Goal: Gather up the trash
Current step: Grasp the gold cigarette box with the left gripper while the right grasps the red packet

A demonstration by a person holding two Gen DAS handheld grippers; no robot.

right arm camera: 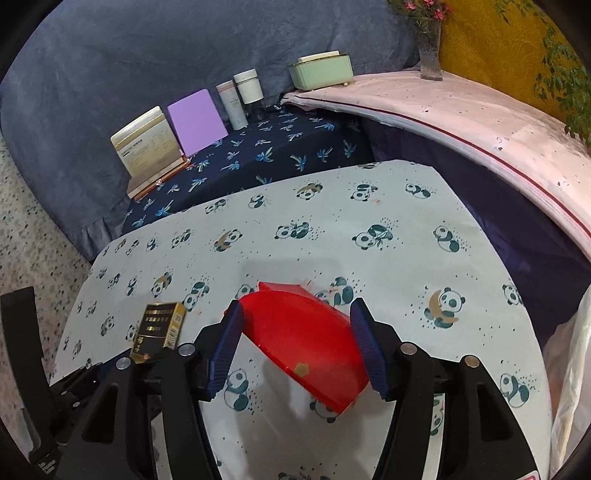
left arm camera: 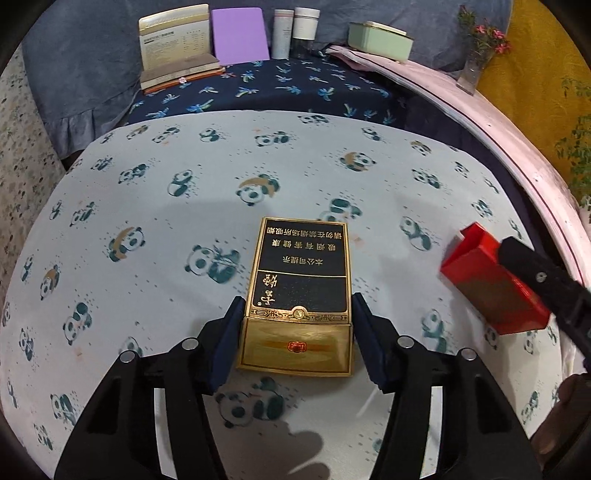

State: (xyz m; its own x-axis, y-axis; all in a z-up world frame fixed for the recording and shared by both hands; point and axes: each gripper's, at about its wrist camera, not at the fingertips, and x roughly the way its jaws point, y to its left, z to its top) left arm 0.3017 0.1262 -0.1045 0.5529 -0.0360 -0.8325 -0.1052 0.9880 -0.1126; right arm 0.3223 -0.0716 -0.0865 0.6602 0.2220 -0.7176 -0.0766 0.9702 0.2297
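Note:
A black and gold cigarette box (left arm camera: 299, 291) sits between the blue pads of my left gripper (left arm camera: 298, 325), which is shut on its lower gold end and holds it over the panda-print table (left arm camera: 177, 229). It also shows in the right wrist view (right arm camera: 159, 326). A red cigarette box (right arm camera: 306, 339) with its lid flipped open is tilted between the pads of my right gripper (right arm camera: 297, 336), which is shut on it. In the left wrist view the red box (left arm camera: 487, 280) shows at the right with a black finger over it.
At the back, on a dark palm-print cloth (left arm camera: 295, 92), stand a book stand (left arm camera: 173, 40), a purple board (left arm camera: 240, 35), two cylinders (left arm camera: 295, 31) and a green box (left arm camera: 380, 38). A pink shelf (right arm camera: 480, 122) with a flower vase (right arm camera: 430, 48) curves along the right. A white plastic bag (right arm camera: 570, 369) hangs at the table's right edge.

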